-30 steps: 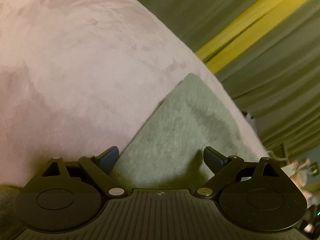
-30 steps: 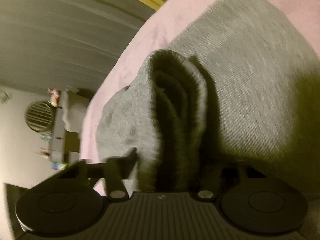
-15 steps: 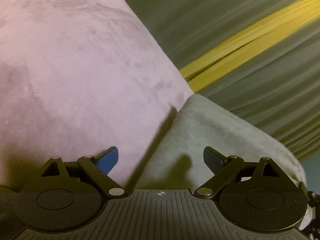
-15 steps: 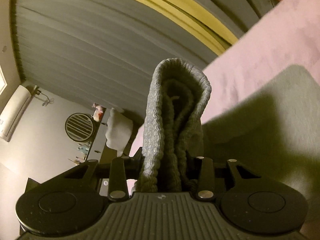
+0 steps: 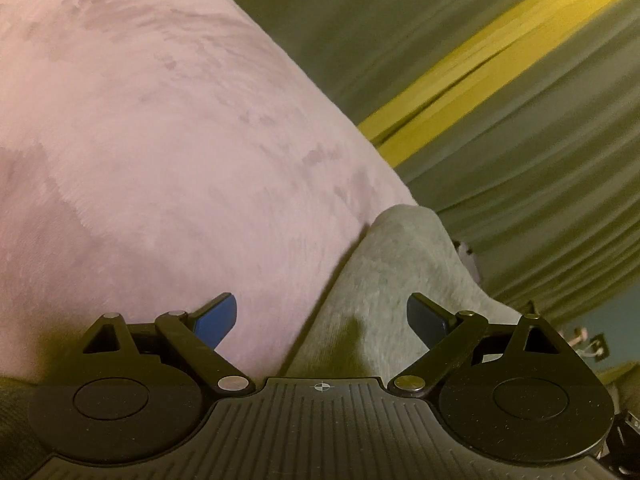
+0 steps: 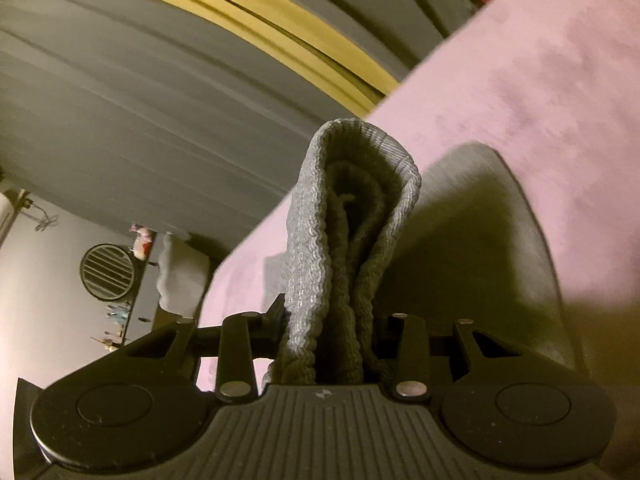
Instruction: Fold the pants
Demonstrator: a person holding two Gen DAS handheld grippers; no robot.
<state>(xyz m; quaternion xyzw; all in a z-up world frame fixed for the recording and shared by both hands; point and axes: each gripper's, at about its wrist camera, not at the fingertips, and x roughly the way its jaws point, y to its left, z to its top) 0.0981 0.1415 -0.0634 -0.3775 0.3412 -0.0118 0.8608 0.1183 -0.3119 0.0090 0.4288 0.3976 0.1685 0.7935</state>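
Pink plush bedspread [image 5: 168,168] filling the view, grey pleated curtain [image 6: 132,120] at 11 o'clock, right gripper [image 6: 326,332] pinching the grey sweatpants' ribbed waistband [image 6: 352,216] upright, left gripper [image 5: 320,316] spread, empty, above the sweatpants [image 5: 400,280] at 5 o'clock.

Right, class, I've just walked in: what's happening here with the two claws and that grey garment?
A person is folding grey pants on a pink bed cover. The right claw is shut on a bunched ribbed band, holding it above the cover. The left claw is open, holding nothing, with the cover and a flat part of the pants beneath it.
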